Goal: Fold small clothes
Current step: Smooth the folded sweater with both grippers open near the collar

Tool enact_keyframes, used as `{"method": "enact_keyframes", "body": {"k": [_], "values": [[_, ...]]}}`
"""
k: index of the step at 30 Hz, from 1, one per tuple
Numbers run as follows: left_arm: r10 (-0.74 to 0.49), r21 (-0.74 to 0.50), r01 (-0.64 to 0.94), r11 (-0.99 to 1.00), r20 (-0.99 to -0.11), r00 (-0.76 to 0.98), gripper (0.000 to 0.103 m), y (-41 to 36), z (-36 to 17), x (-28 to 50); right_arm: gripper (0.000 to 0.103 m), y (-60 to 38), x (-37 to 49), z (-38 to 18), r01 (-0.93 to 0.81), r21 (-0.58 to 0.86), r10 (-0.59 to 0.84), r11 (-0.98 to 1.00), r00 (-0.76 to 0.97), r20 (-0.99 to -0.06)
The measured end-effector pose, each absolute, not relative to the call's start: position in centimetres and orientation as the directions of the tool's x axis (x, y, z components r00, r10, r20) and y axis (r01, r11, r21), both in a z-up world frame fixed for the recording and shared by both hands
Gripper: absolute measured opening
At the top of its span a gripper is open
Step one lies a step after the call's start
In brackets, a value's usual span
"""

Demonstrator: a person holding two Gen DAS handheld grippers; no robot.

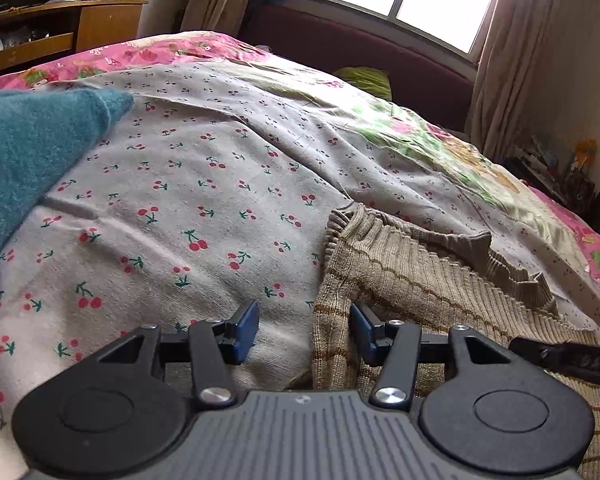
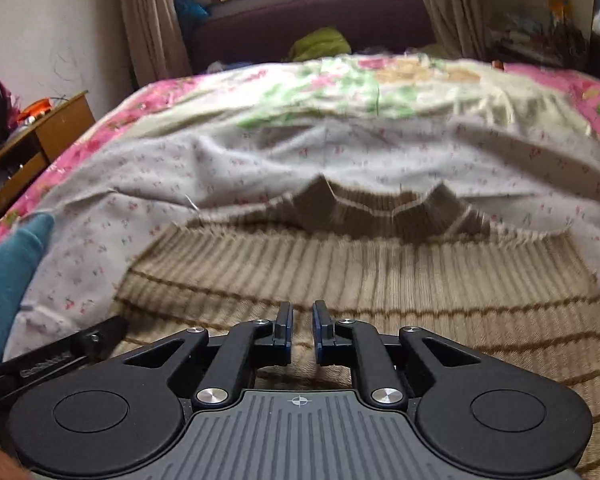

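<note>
A beige ribbed knit sweater [image 1: 412, 276] with thin brown stripes lies flat on the bed, neck opening away from me; it also shows in the right wrist view [image 2: 380, 272]. My left gripper [image 1: 305, 330] is open, its blue pads straddling the sweater's left side edge just above the cloth. My right gripper [image 2: 302, 330] hovers over the sweater's lower middle with its jaws a narrow gap apart and nothing between them. Part of the right gripper's body [image 1: 568, 356] shows at the right of the left wrist view.
A grey cherry-print sheet [image 1: 204, 184] covers the bed over a pink floral quilt [image 1: 148, 54]. A teal fuzzy garment [image 1: 28, 152] lies at the left. A wooden cabinet [image 1: 60, 28] stands far left; a dark headboard [image 2: 320, 20] and window lie beyond.
</note>
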State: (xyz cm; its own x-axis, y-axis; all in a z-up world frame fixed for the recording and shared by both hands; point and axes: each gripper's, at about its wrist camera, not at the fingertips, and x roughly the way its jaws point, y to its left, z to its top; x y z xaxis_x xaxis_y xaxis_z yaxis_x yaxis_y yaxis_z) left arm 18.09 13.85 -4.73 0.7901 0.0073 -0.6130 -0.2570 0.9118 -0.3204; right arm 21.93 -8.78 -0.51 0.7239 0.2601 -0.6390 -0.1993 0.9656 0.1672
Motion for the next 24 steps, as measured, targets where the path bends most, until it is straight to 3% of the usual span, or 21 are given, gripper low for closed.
{"method": "enact_keyframes", "body": {"k": [4,10,13,17,24], "values": [[-0.002,-0.341,-0.261,0.903,-0.612,0.791,0.062,14.3,-4.7,17.9,0.013,-9.9,20.6,-1.5,-0.138,0.183,0.225,0.973,0.724,-0.652],[-0.012,-0.359,-0.248,0.9,-0.589,0.808,0.062,14.6,-4.0,16.8,0.013,-16.0,18.3,-1.3,0.005,0.224,0.134,0.975,0.789,-0.599],[-0.014,-0.343,-0.245,0.907,-0.605,0.796,0.062,14.2,-4.1,16.8,0.013,-19.8,18.4,-3.2,0.115,0.242,0.075,0.964,0.75,-0.657],[-0.018,-0.335,-0.25,0.908,-0.629,0.777,0.062,13.9,-4.1,16.3,0.01,-22.7,17.3,-4.2,0.151,0.356,0.128,0.922,0.75,-0.649],[0.036,-0.309,-0.299,0.903,-0.638,0.769,0.062,13.6,-3.0,13.7,0.014,-20.8,16.5,-2.6,0.06,0.39,0.207,0.919,0.768,-0.606]]}}
